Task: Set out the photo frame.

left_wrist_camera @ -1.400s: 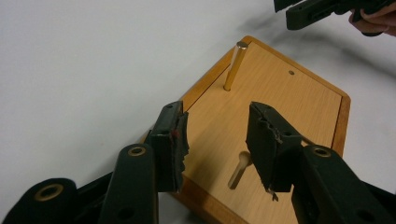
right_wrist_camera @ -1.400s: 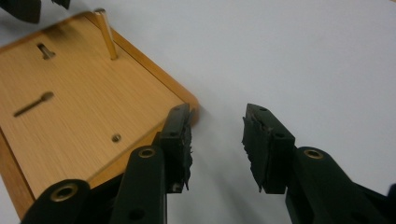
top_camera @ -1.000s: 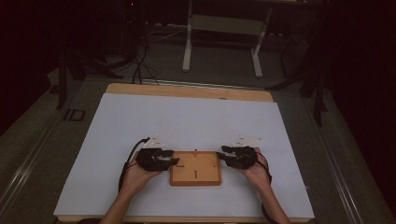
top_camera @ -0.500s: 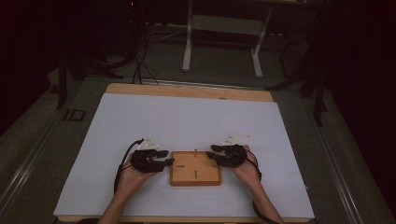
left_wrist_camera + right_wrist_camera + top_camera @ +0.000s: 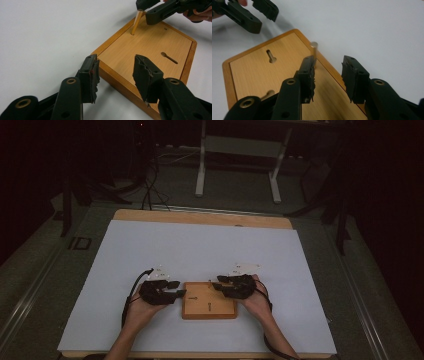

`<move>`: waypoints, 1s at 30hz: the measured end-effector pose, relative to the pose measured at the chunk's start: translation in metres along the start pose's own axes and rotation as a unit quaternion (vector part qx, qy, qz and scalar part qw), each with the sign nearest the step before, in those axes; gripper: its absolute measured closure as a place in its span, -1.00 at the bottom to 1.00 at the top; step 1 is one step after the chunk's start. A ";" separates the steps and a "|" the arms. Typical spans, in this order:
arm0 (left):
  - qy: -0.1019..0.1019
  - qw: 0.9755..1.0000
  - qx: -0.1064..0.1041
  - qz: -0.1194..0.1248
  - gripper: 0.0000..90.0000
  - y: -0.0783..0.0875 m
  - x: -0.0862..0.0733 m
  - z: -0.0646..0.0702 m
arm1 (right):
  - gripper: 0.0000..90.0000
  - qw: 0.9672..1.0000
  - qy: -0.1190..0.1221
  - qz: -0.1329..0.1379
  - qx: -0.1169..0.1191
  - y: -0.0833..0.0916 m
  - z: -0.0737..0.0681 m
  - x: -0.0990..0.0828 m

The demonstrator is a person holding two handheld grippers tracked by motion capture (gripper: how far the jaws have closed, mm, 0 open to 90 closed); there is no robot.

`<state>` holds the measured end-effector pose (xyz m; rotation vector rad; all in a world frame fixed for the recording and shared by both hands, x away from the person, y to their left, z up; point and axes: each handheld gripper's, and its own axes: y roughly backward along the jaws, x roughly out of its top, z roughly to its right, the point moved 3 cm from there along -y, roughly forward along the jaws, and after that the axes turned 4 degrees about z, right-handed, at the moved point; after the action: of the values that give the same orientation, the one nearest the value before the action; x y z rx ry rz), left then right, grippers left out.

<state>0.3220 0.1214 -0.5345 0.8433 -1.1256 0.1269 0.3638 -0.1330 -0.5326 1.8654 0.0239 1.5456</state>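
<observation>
My right tongs [image 5: 328,75] stand wide open and empty, their jaws astride the thin brass-coloured peg [image 5: 136,22] that rises from a hole near the far corner of the wooden board [image 5: 209,300]. A second ago these tongs hung just off the board's right edge; now they have come in over its far right corner, so the peg sits in front of the gap, close against one jaw (whether it already touches that jaw I cannot tell, the peg is blurred in the right gripper view).

My left tongs [image 5: 116,75] are open too, holding nothing, poised over the board's near left corner with one jaw outside the rim and one above the panel. They have crept slightly inward as well.

The board itself has not shifted: it lies flat on the white bench [image 5: 150,250], close to the near edge and about midway along it, between my two hands. A keyhole-shaped slot [image 5: 169,57] shows in its top.

My reading is that the right side is lining up to pinch the peg while the left readies to steady the board.
</observation>
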 end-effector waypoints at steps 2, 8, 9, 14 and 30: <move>0.000 1.000 0.000 -0.001 0.22 0.000 0.000 0.000 | 0.37 1.000 0.001 0.003 0.006 -0.003 -0.003 0.003; -0.002 1.000 0.001 -0.002 0.22 0.000 0.000 0.000 | 0.46 1.000 0.008 -0.001 0.015 -0.017 -0.010 0.009; -0.002 1.000 0.001 -0.002 0.22 0.000 0.000 0.000 | 0.48 1.000 0.009 -0.002 0.016 -0.020 -0.010 0.009; -0.004 1.000 0.001 -0.005 0.22 -0.001 0.000 0.000 | 0.68 1.000 0.004 -0.007 0.016 -0.029 -0.011 0.007; -0.007 1.000 -0.005 -0.007 0.22 -0.002 0.000 0.003 | 0.85 1.000 -0.019 -0.003 0.025 -0.026 -0.001 0.003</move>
<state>0.3208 0.1181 -0.5352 0.8447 -1.1331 0.1039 0.3741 -0.1116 -0.5439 1.9310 0.0507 1.5192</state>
